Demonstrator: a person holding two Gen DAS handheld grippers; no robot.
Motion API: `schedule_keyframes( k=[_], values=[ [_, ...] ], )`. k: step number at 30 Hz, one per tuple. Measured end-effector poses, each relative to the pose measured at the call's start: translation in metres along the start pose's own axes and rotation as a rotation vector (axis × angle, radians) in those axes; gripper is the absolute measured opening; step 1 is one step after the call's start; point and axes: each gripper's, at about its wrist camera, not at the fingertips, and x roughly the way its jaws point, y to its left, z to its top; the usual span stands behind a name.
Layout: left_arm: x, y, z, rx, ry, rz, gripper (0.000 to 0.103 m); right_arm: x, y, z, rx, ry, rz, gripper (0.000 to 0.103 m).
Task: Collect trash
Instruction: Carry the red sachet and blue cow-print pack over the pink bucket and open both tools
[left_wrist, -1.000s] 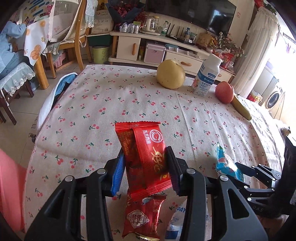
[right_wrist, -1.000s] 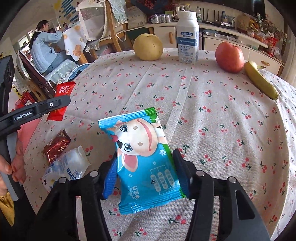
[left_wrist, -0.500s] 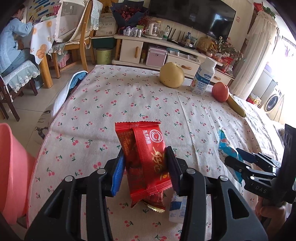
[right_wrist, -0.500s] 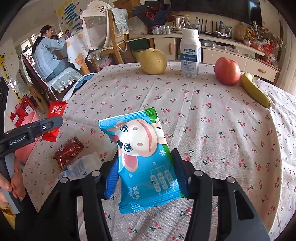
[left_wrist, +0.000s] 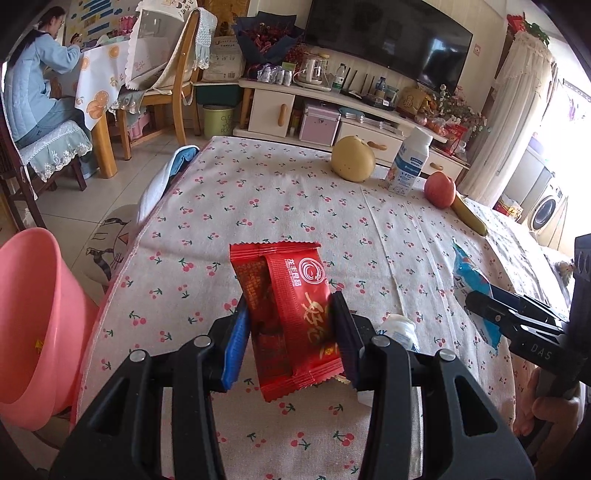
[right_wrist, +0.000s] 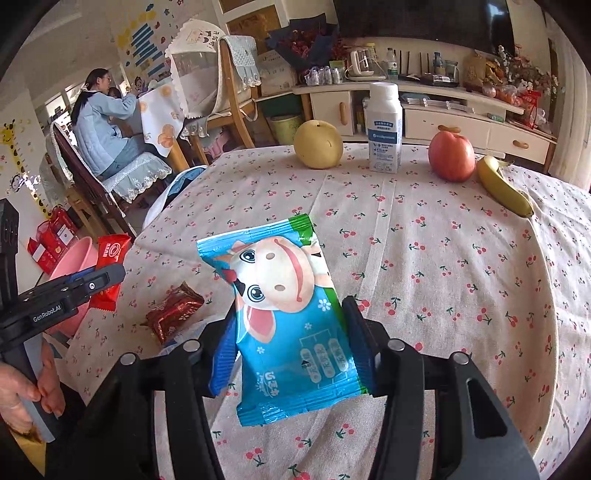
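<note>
My left gripper (left_wrist: 291, 336) is shut on a red snack wrapper (left_wrist: 288, 314) and holds it above the table's near left edge. My right gripper (right_wrist: 291, 350) is shut on a blue cow-print wrapper (right_wrist: 284, 317), held above the table. The blue wrapper also shows in the left wrist view (left_wrist: 471, 280). A pink basin (left_wrist: 33, 325) stands beside the table at the left, also in the right wrist view (right_wrist: 72, 262). A dark red crumpled wrapper (right_wrist: 173, 310) and a small white bottle (left_wrist: 400, 328) lie on the cloth.
The table has a cherry-print cloth (right_wrist: 443, 258). At its far end stand a yellow pear (right_wrist: 318, 144), a white milk bottle (right_wrist: 384, 133), a red apple (right_wrist: 451, 156) and a banana (right_wrist: 502, 186). Chairs and a seated person (right_wrist: 103, 125) are beyond.
Both grippers have drawn back and up from the table, each keeping its wrapper. The pink basin has come into the left wrist view at the left.
</note>
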Motion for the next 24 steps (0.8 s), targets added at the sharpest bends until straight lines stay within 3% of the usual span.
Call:
schedule_keyframes(
  k=[15,24],
  values=[
    [-0.022,0.038,0.008,-0.068,-0.058,-0.028,0.045,0.001,0.065,0.014,-0.069,-0.010,0.034,0.054],
    [-0.043,0.066,0.013,-0.119,-0.108,-0.022,0.045,0.004,0.122,0.031,-0.118,-0.023,0.105,0.054]
  ],
)
